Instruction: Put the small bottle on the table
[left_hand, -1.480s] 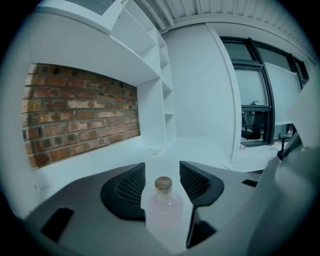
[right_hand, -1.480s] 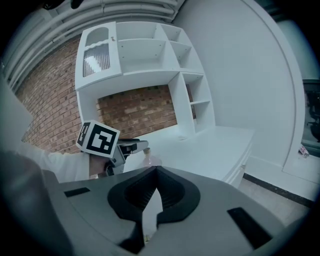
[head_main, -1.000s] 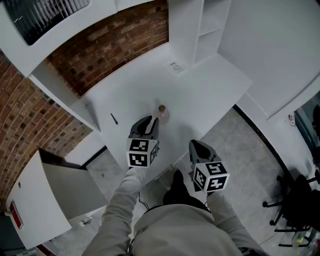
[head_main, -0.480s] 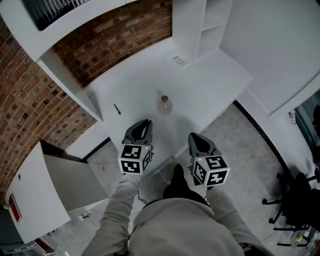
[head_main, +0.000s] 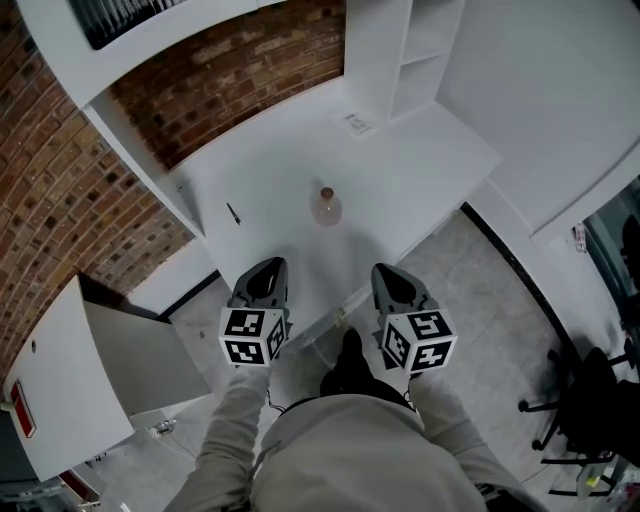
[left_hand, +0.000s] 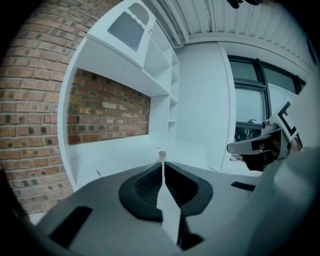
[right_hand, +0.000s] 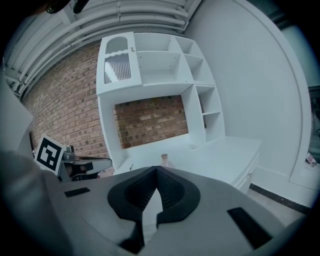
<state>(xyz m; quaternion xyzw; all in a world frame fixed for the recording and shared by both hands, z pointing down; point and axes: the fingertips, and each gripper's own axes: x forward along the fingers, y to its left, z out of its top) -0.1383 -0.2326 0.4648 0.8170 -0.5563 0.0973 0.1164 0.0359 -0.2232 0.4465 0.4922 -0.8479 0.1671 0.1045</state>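
The small bottle (head_main: 325, 207), clear and pinkish with a brown cap, stands upright on the white table (head_main: 410, 170), alone near its middle. My left gripper (head_main: 266, 270) is back at the table's near edge, well short of the bottle, with its jaws shut on nothing. The right gripper (head_main: 386, 274) sits level with it to the right, also shut and empty. In the left gripper view the bottle's cap (left_hand: 161, 155) peeks just over the closed gripper tips (left_hand: 162, 167). The right gripper view shows the bottle (right_hand: 165, 160) beyond its own closed tips (right_hand: 156, 172).
A small dark pen-like object (head_main: 232, 213) lies on the table's left part, and a paper label (head_main: 356, 123) lies near the back. White shelves (head_main: 420, 50) rise at the back right, a brick wall (head_main: 230, 70) behind. An open white cabinet door (head_main: 60, 390) stands lower left.
The left gripper has drawn back from the bottle toward the person and closed its jaws. The bottle stays upright on the table. The right gripper has barely moved.
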